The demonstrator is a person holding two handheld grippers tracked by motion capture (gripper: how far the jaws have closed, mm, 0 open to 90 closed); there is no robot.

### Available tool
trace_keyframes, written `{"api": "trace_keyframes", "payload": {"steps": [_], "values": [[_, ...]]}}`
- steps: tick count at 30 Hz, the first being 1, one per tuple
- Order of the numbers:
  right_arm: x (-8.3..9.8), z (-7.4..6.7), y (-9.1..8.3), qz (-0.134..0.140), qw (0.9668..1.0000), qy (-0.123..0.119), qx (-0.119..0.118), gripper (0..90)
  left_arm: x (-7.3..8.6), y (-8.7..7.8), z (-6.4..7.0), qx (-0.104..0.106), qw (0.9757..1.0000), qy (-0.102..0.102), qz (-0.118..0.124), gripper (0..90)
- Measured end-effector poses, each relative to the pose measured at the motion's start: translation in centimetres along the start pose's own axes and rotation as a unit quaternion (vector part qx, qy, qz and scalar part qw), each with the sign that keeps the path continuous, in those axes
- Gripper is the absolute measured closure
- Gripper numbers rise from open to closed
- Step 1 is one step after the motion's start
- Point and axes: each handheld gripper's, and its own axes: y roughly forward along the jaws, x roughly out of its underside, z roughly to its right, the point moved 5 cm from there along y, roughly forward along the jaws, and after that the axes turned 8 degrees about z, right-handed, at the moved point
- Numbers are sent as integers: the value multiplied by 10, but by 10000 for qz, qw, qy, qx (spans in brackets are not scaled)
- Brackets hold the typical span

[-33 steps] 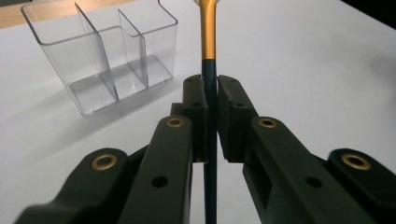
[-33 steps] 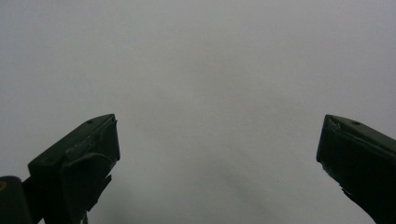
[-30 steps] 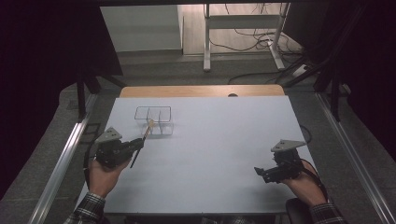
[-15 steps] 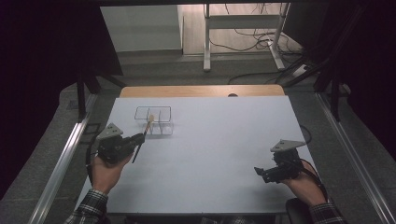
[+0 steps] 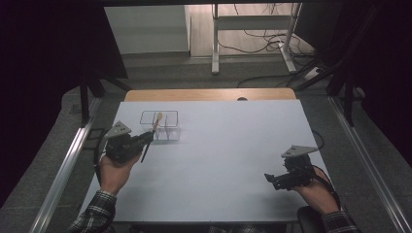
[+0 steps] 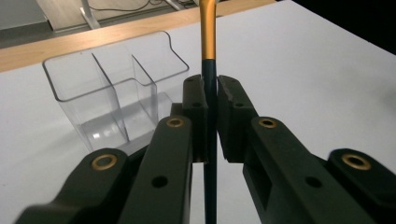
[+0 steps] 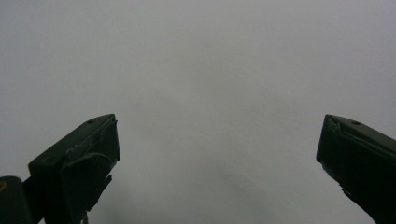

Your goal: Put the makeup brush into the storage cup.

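The left gripper (image 6: 211, 100) is clamped on a thin black-handled utensil with a gold neck (image 6: 208, 46), held just beside the clear plastic three-compartment holder (image 6: 112, 88). The right gripper (image 7: 217, 144) is wide open over the white table (image 5: 228, 145).

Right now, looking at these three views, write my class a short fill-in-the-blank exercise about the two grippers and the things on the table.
1. The left gripper is shut on a long utensil whose handle is black below and ____ above.
2. The clear organizer on the white table is split into ____ compartments.
3. The jaws of the right gripper stand ____, with nothing between them.
4. In the high view, the organizer stands nearer the ____ gripper.

Missing words: gold; three; open; left
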Motion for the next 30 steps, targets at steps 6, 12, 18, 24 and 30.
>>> {"api": "trace_keyframes", "payload": {"steps": [6, 12, 18, 24, 30], "values": [[0, 0, 0, -27, 10000, 4, 3, 0, -5, 8, -6, -91, 9999, -75, 71, 833], [1, 0, 0, -47, 10000, 4, -3, 0, -12, 17, -9, -128, 9996, -148, 198, 833], [1, 0, 0, -59, 10000, 2, -3, 0, -18, 26, -12, -166, 9994, -163, 247, 833], [1, 0, 0, -63, 10000, -1, -7, 0, -19, 33, -13, -197, 9993, -183, 273, 833], [2, 0, 1, -79, 10000, -20, -11, 0, -21, 40, -16, -235, 9990, -219, 319, 833]]}}
